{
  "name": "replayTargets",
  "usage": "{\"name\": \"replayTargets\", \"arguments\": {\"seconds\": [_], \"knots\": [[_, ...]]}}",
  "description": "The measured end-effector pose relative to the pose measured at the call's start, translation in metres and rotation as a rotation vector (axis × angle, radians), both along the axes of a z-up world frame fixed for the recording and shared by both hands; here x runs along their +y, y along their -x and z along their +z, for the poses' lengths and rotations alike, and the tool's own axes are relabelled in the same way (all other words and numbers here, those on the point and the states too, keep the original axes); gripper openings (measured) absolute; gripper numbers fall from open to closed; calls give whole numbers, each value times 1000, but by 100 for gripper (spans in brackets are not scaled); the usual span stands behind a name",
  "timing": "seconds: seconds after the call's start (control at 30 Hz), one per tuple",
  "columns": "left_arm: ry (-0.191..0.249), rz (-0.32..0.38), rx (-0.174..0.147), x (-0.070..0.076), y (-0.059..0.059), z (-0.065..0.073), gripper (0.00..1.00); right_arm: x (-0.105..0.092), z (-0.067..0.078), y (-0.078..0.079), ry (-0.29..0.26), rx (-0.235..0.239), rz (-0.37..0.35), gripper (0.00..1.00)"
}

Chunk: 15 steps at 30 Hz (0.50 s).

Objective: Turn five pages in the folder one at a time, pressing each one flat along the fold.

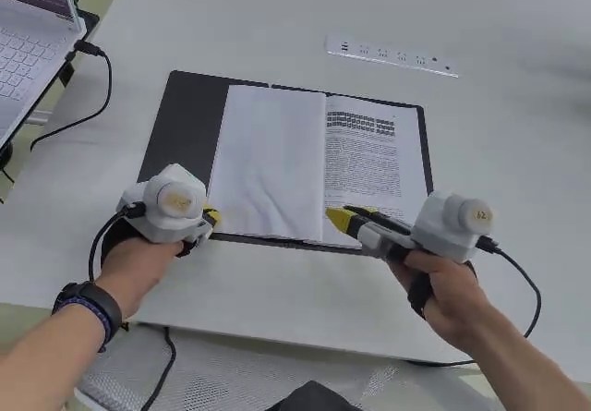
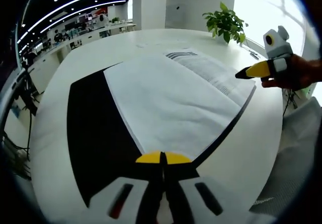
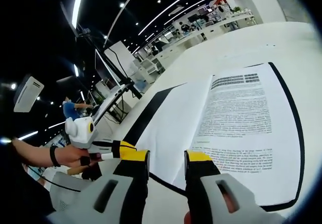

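Folder [image 1: 185,125]: lies open and flat on the white table [image 1: 517,152], toward its near edge, black cover showing around the sheets.
Left page [image 1: 268,157]: blank, lightly rippled, lying beside the fold.
Right page [image 1: 365,162]: printed text with a dark block of rows at its top, lying flat.
Left claw [image 2: 163,157]: closed, yellow tips pressed together, at the near left corner of the blank page over the black cover.
Right claw [image 3: 167,158]: open, jaws apart, at the near edge of the printed page close to the fold; contact with the paper cannot be told.
Laptop [image 1: 28,32]: at the table's far left corner, a black cable [image 1: 97,97] running from it.
Power strip [image 1: 392,56]: white, beyond the folder toward the far edge.
Potted plant [image 2: 226,22]: past the far edge of the table.
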<state>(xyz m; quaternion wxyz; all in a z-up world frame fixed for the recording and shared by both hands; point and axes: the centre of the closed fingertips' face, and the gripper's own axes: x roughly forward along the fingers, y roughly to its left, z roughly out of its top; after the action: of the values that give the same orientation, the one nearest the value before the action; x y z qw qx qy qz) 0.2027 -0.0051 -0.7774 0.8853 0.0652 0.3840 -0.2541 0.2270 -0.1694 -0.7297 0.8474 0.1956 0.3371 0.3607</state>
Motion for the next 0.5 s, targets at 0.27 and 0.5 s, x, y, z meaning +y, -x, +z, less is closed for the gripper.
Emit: {"name": "replayTargets", "arguments": {"seconds": [0.27,0.5], "knots": [[-1,-5,11,0,-1,-1,0,14,-1,-35,-13,-21,-11,16],[4,13,15,2,-7,-6,0,17,-10,-65,-33,-3,-53,12]]}}
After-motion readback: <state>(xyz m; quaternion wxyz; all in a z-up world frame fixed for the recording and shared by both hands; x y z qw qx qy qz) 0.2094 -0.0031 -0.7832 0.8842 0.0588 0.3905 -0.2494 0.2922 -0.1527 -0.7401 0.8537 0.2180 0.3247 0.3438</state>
